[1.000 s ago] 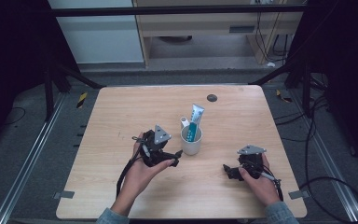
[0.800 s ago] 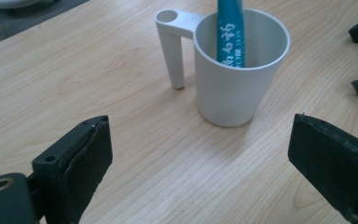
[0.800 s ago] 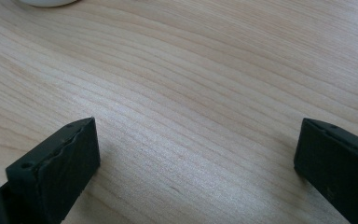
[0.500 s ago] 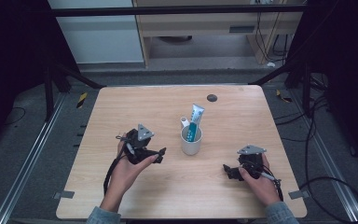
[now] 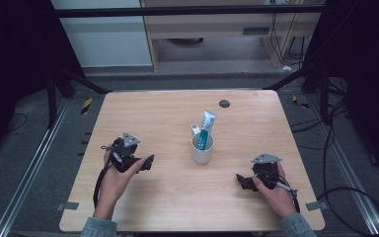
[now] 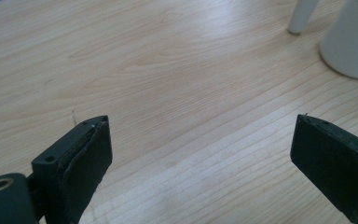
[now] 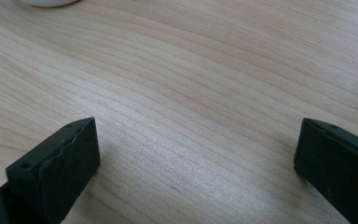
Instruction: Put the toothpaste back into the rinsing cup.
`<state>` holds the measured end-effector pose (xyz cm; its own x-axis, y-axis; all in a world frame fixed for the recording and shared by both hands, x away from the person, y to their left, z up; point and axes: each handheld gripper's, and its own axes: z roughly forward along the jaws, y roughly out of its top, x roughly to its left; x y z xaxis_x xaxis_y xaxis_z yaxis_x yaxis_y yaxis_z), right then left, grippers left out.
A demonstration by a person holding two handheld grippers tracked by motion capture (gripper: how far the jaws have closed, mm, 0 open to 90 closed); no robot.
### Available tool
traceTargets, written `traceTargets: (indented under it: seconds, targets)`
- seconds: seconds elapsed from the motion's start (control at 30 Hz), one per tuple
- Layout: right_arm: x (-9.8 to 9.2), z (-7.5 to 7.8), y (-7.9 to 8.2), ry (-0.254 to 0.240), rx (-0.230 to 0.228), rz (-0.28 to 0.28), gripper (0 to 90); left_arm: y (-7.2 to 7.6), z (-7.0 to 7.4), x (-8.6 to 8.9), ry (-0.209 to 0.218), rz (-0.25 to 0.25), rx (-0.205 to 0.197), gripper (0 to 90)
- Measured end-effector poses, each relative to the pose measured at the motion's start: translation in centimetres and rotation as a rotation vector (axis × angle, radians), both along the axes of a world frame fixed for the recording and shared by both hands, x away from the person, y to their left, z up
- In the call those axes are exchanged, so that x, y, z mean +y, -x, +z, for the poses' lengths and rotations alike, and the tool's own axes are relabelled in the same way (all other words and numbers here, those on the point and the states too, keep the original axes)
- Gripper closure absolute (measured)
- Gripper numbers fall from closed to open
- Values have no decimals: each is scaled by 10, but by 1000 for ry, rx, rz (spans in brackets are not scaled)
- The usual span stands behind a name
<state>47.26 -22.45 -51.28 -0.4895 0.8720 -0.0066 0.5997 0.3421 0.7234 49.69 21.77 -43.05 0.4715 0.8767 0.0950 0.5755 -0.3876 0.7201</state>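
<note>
The white ceramic cup (image 5: 202,148) stands upright near the middle of the light wooden table (image 5: 168,113), holding a blue-and-white toothpaste tube (image 5: 207,128) and a white stick-like item (image 5: 195,130) that both lean against its rim and rise well above it. The left gripper (image 5: 149,162) rests on the table to the cup's left, its jaws spread wide with only bare wood between them in the left gripper view; the right gripper (image 5: 240,179) lies well apart near the right front edge, jaws likewise spread and empty. The likely trouble is the tall load: a sideways brush from either gripper against the tube could tip the cup or flick its contents out, and the cable trailing from the left gripper could snag on the table edge during a reach. Compared with a second ago, the left gripper has drawn back from right beside the cup toward the left, leaving a clear gap, while the right gripper, the cup and its contents lie as they did.
</note>
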Motion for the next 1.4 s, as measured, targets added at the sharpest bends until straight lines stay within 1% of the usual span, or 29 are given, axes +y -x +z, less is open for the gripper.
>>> traceTargets:
  seconds: [0.1, 0.2, 0.37, 0.57, 0.67, 0.8, 0.97, 1.1, 1.23, 1.27, 1.3, 1.33, 1.4]
  targets:
    - [0, 0, 0, 2, -1, 2, 4, -2, -6, 7, -13, 14, 20, 49]
    - [0, 0, 0, 1, -1, 2, 4, -4, -14, 13, -36, 33, 37, 49]
    - [0, 0, 0, 0, 0, 0, 4, -6, -23, 19, -59, 42, 58, 49]
    - [0, 0, 0, 2, -1, 2, 4, -9, -31, 29, -52, 64, 70, 49]
    - [0, 0, 0, 1, -1, 2, 4, -10, -34, 35, -56, 80, 75, 49]
    - [0, 0, 0, 2, -1, 2, 4, -13, -39, 43, -41, 105, 85, 49]
    - [0, 0, 0, 2, -1, 2, 4, -16, -48, 51, -32, 125, 96, 49]
    - [0, 0, 0, 0, 0, 0, 4, -17, -53, 55, -28, 129, 97, 49]
    - [0, 0, 0, 0, 1, 0, 4, -18, -57, 56, -22, 123, 93, 49]
    - [0, 0, 0, 1, -1, 2, 4, -19, -58, 56, -21, 120, 84, 49]
    - [0, 0, 0, 0, 1, 0, 4, -19, -59, 57, -23, 124, 62, 49]
    - [0, 0, 0, 0, 1, 0, 4, -19, -60, 57, -32, 126, 54, 48]
    - [0, 0, 0, 0, 1, 0, 4, -20, -62, 58, -38, 122, 51, 46]
